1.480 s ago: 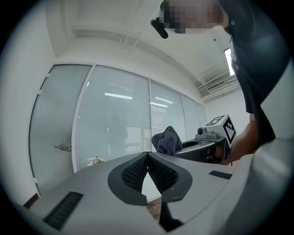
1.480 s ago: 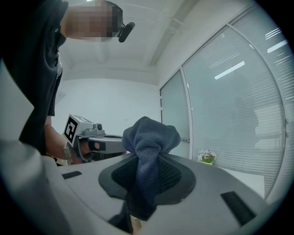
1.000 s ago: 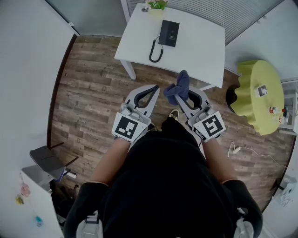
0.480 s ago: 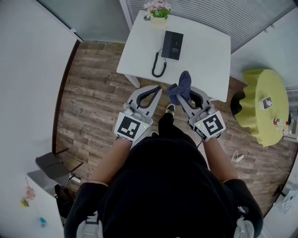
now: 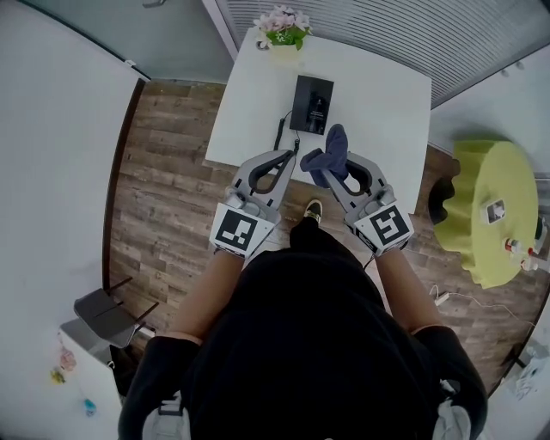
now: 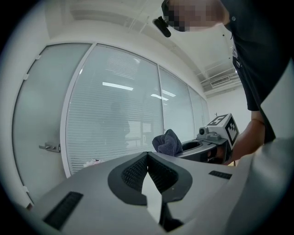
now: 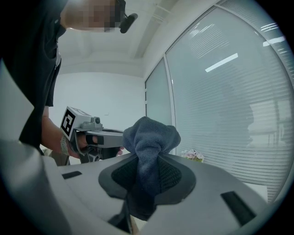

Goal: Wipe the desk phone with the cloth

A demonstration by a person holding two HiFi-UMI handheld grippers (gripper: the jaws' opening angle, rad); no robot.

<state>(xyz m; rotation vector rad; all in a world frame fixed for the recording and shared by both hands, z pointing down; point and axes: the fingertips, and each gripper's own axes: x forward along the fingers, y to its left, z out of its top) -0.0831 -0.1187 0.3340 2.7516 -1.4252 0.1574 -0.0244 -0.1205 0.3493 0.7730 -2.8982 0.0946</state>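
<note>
left hand-held gripper (image 5: 289, 155): jaws pressed together, nothing in them, tip over the desk (image 5: 387, 94) front edge. desk phone (image 5: 311, 105) lies flat on the desk, 12 o'clock from the jaw tips. right hand-held gripper (image 5: 337, 170): clamped on the bunched dark blue cloth (image 5: 330, 153), which sits at the phone's 5 o'clock.

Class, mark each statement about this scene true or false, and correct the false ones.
1. The right tool grips the cloth. True.
2. The left tool holds the phone's cord. False: it is shut and empty.
3. The phone lies on the white table. True.
4. The flowers stand on the green table. False: they stand on the white table.
</note>
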